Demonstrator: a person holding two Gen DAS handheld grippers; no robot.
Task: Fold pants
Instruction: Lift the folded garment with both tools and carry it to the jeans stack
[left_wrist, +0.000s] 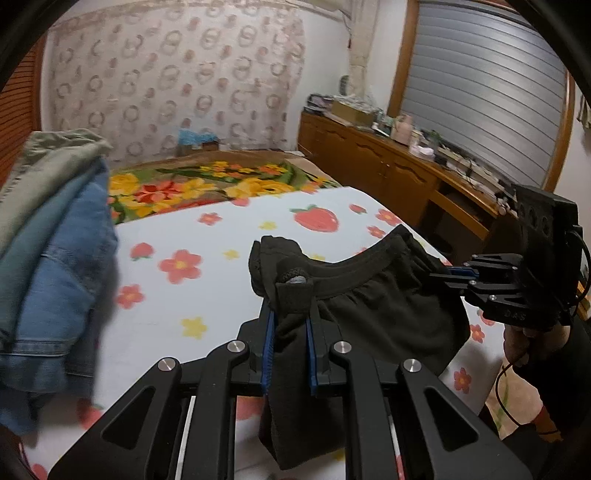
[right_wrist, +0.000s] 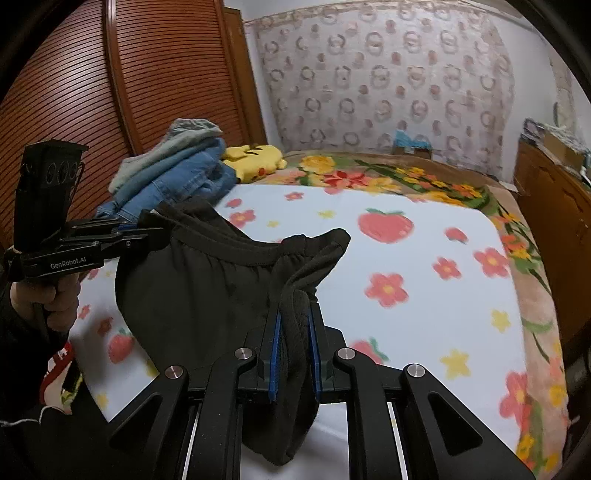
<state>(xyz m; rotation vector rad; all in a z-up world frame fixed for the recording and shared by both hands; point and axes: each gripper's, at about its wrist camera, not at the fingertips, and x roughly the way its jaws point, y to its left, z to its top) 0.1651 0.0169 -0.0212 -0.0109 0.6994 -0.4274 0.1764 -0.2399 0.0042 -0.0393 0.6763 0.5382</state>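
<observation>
The bed (right_wrist: 424, 206), under a white sheet printed with flowers and strawberries, ran away toward a patterned wall hanging, with a pile of denim clothes (right_wrist: 173, 177) at its left edge. From left to right, the left gripper (left_wrist: 290, 325) was pinched narrow on one end of the waistband of the black pants (left_wrist: 369, 306), and the right gripper (right_wrist: 295, 332) was likewise clamped on the other end. The waistband stretched crosswise between them with the cloth hanging below, above the sheet; each hand looked equally near its own corner.

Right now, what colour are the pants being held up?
Black pants, clearest in the right wrist view.
</observation>
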